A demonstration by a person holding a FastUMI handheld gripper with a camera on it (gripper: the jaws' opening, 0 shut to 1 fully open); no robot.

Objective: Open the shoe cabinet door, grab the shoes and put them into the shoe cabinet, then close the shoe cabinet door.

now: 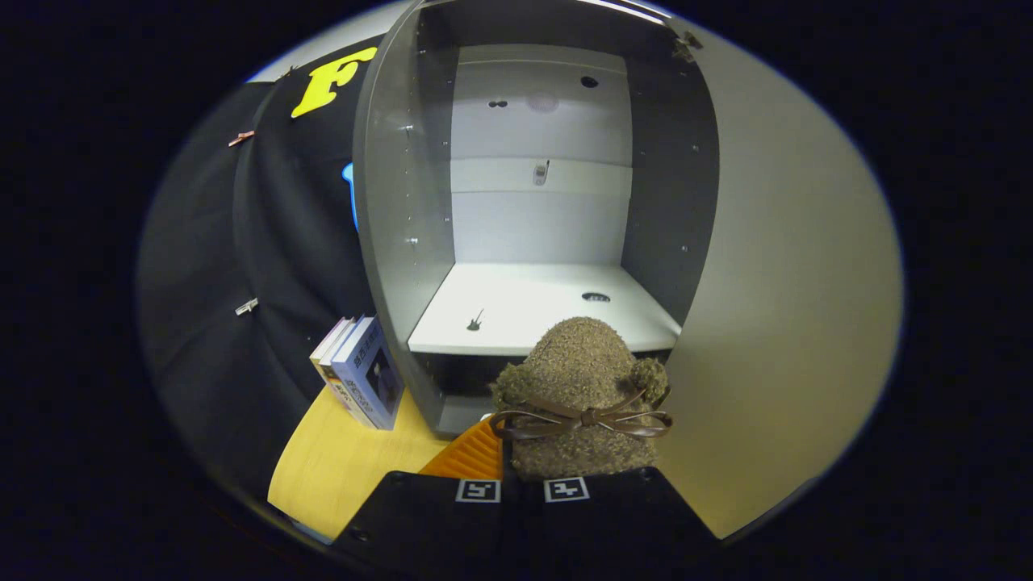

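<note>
Between your gripper's fingers (520,484) you are holding a fuzzy brown shoe (583,387), its toe pointing toward twelve o'clock; both fingers are pressing together on its heel end. Its knobbly, boucle-like surface is rounded at the toe, with a pom-pom on each side and a thin, glossy brown bow (583,420) tied across it. Each finger is carrying a small square black-and-white marker (478,490). Beyond the shoe, at twelve o'clock, the shoe cabinet (403,202) is standing open, showing smooth grey side panels, a paler back and a flat white shelf (524,311) with a round hole. At three o'clock its plain, matt door (791,282) is swung wide. At ten o'clock two paperback books (363,379) are leaning upright against the cabinet on a light wooden surface (339,468); their cover writing is too small to read. A ribbed orange piece (472,456) is showing just ahead of the left finger.
</note>
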